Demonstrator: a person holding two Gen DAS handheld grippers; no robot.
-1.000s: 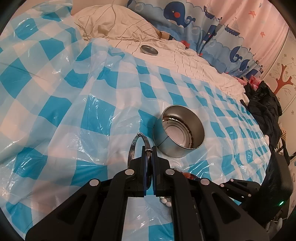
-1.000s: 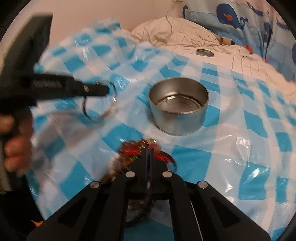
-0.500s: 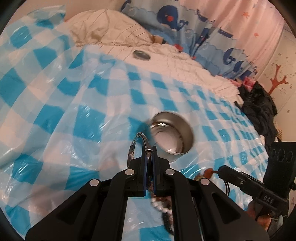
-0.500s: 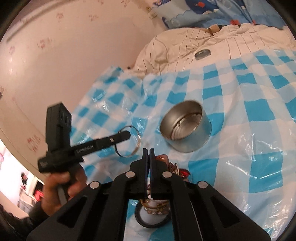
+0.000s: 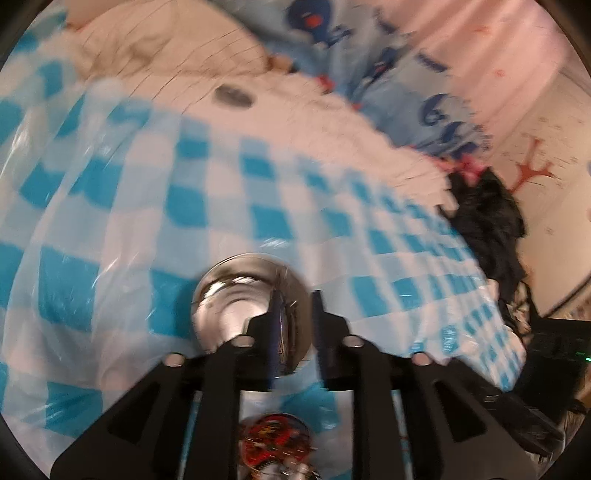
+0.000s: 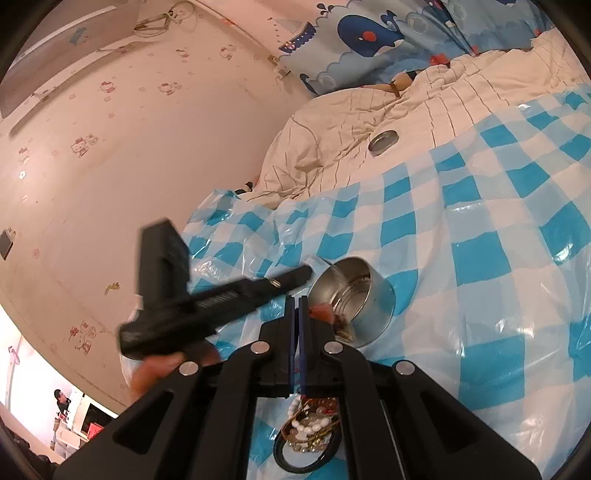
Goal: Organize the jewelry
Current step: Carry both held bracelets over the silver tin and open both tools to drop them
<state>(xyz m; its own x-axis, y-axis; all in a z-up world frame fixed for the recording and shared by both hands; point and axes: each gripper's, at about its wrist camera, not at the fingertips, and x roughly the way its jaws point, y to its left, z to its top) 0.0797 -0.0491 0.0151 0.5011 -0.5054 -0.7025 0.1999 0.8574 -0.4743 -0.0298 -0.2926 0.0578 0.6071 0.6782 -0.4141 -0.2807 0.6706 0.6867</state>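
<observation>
A round silver tin (image 5: 236, 306) stands open on the blue-and-white checked plastic sheet (image 5: 110, 229). My left gripper (image 5: 295, 306) hangs over the tin's rim, its jaws opening; the view is blurred, with a silvery streak beside the left finger. In the right wrist view the left gripper (image 6: 306, 273) reaches the tin (image 6: 373, 299) from the left, and a thin silver bangle (image 6: 354, 286) lies inside. My right gripper (image 6: 296, 302) is shut just short of the tin, a pinkish bit beside its tip. A heap of beads and bracelets (image 6: 314, 424) lies beneath it, also seen as red beads (image 5: 273, 443).
The tin's lid (image 6: 384, 142) rests on the cream quilt (image 6: 332, 122) behind the sheet. A whale-print curtain (image 6: 369, 33) hangs at the back. Black clothes (image 5: 487, 229) are heaped at the right. A person's hand (image 6: 166, 369) grips the left tool.
My left gripper has moved right over the tin and its jaws have parted, letting go of the silver bangle. My right gripper has risen and rolled, tilting its view.
</observation>
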